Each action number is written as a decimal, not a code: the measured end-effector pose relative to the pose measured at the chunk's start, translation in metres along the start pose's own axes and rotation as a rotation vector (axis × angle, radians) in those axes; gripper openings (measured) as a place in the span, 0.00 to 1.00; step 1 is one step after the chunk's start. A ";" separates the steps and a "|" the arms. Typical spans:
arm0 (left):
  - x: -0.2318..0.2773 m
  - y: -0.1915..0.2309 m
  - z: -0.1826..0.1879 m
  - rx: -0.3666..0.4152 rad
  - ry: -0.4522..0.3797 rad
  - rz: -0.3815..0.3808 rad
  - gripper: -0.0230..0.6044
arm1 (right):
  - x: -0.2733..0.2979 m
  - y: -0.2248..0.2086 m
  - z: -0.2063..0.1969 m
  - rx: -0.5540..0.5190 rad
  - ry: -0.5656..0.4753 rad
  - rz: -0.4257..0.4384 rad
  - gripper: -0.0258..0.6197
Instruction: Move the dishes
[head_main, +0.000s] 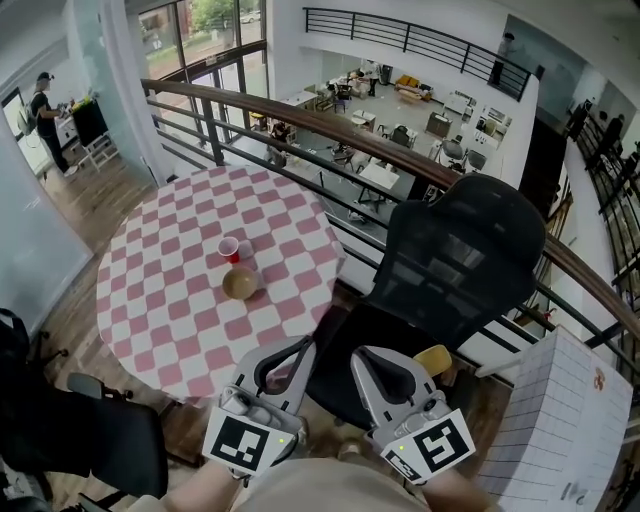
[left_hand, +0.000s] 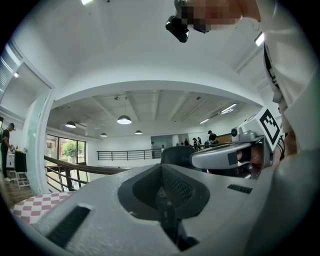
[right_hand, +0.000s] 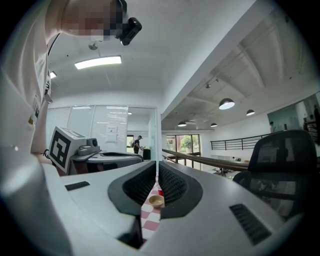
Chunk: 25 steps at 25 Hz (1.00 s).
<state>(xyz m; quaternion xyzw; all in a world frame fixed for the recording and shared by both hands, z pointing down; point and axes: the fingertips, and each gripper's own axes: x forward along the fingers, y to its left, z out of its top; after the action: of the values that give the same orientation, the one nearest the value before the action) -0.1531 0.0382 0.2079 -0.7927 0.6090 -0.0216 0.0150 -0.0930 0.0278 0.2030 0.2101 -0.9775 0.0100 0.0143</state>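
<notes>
A tan bowl (head_main: 240, 283) and a small red cup (head_main: 229, 249) stand near the middle of a round table (head_main: 180, 330) covered in a pink-and-white check cloth. Both grippers are held low and close to my body, well short of the table. My left gripper (head_main: 301, 351) is shut and empty; in its own view the jaws (left_hand: 162, 168) meet with nothing between them. My right gripper (head_main: 362, 357) is shut too, with only a thin slit (right_hand: 157, 166) through which the bowl (right_hand: 156, 201) shows far off on the cloth.
A black mesh office chair (head_main: 455, 265) stands between my grippers and the wooden railing (head_main: 350, 125), right of the table. A second dark chair (head_main: 95, 440) sits at the lower left. A white gridded panel (head_main: 565, 430) is at the lower right. A person (head_main: 45, 105) stands far left.
</notes>
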 end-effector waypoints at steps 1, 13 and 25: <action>0.005 -0.004 0.000 -0.003 -0.004 -0.008 0.06 | -0.004 -0.005 -0.001 -0.002 0.003 -0.014 0.09; 0.095 -0.058 0.004 0.039 -0.017 -0.254 0.06 | -0.058 -0.113 0.007 -0.040 0.012 -0.354 0.09; 0.208 -0.132 -0.054 0.001 0.013 -0.438 0.06 | -0.112 -0.228 -0.093 -0.033 0.280 -0.494 0.19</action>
<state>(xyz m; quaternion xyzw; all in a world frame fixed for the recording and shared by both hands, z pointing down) 0.0251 -0.1283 0.2722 -0.9059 0.4224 -0.0297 0.0062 0.1047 -0.1318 0.2951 0.4380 -0.8854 0.0192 0.1545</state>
